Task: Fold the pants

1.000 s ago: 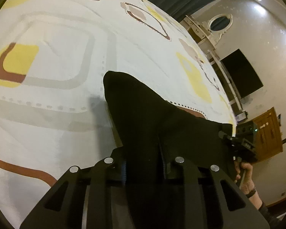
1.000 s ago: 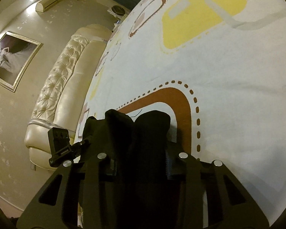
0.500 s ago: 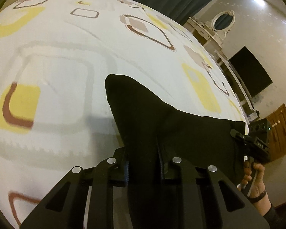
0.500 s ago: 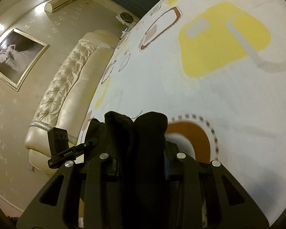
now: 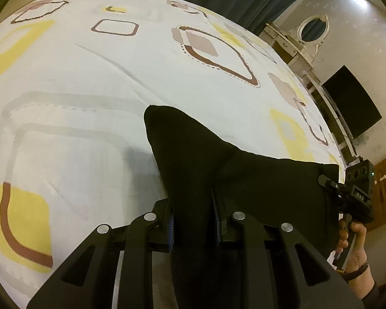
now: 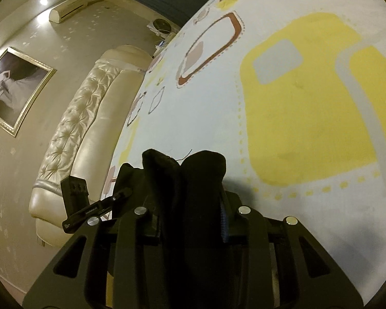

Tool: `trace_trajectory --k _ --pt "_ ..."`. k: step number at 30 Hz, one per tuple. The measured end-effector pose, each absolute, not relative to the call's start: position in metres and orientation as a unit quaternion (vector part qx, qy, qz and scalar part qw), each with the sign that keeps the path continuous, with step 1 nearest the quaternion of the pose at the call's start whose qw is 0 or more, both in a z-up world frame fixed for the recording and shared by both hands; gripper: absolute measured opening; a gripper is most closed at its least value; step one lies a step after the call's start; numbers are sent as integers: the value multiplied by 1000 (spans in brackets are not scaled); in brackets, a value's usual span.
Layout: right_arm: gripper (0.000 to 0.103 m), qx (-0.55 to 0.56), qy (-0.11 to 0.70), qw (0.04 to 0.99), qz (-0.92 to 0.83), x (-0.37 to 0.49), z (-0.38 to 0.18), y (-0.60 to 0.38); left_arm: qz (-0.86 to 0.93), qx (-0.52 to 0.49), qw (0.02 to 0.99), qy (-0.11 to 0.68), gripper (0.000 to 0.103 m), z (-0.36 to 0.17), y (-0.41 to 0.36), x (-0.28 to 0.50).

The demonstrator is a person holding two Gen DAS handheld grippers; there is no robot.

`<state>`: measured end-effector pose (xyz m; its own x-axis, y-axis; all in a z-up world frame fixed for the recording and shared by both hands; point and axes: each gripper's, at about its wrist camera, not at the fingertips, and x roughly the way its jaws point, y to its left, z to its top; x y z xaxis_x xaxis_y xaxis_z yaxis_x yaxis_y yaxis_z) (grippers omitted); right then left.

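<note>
Risk, as I judge it: the black soft-fabric pants [image 5: 193, 159] are lifted clear of the white bed sheet with yellow and brown rounded-square print [image 5: 90, 77], stretched between the two tools. If the hands drift apart or travel at unequal pace, cloth could pull out of one pinch and that side would drop in a heap, spoiling the fold line. Bunched fabric at the right grip looks the likelier to slip; the free corner reaching toward the far side may also land crooked

Left gripper [image 5: 193, 221]: fingers nearly together, clamped on a thick band of the pants that runs up between them

Right gripper [image 6: 190, 221]: fingers narrowly parted, pinching a doubled wad of the pants [image 6: 185, 170] whose two lobes poke out beyond the tips

A person's hand [image 5: 352, 237] grips the right tool's handle, at right in the left view

Cream tufted headboard [image 6: 72, 134] at left, well apart
</note>
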<state>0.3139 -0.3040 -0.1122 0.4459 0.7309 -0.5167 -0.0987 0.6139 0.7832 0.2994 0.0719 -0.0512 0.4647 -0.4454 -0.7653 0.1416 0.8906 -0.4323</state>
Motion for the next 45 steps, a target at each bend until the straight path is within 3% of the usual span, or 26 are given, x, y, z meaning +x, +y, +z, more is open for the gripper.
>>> trace_trajectory --k 18,21,23,24,25,28,38,45 --pt "32 385 465 753 261 320 -145 -309 -176 -154 848 476 29 -65 75 299" --pt "38 391 466 749 264 319 -144 -309 -174 -136 854 471 38 -63 72 295" --pt "45 394 464 747 268 318 -141 -308 -165 -125 862 463 56 -59 72 291" --pt "54 396 463 745 272 317 -140 -308 -167 -124 864 458 69 -56 73 288" --pt "64 403 458 742 277 315 -137 -310 -171 -124 865 455 76 -54 74 284" --pt "76 427 437 739 285 306 -129 -318 -178 -123 864 455 81 -52 78 274" --pt "79 440 427 746 261 244 -126 -351 -208 -258 818 470 84 -69 121 206" --pt "79 421 444 742 273 221 -126 -332 -228 -286 804 470 84 -69 116 181"
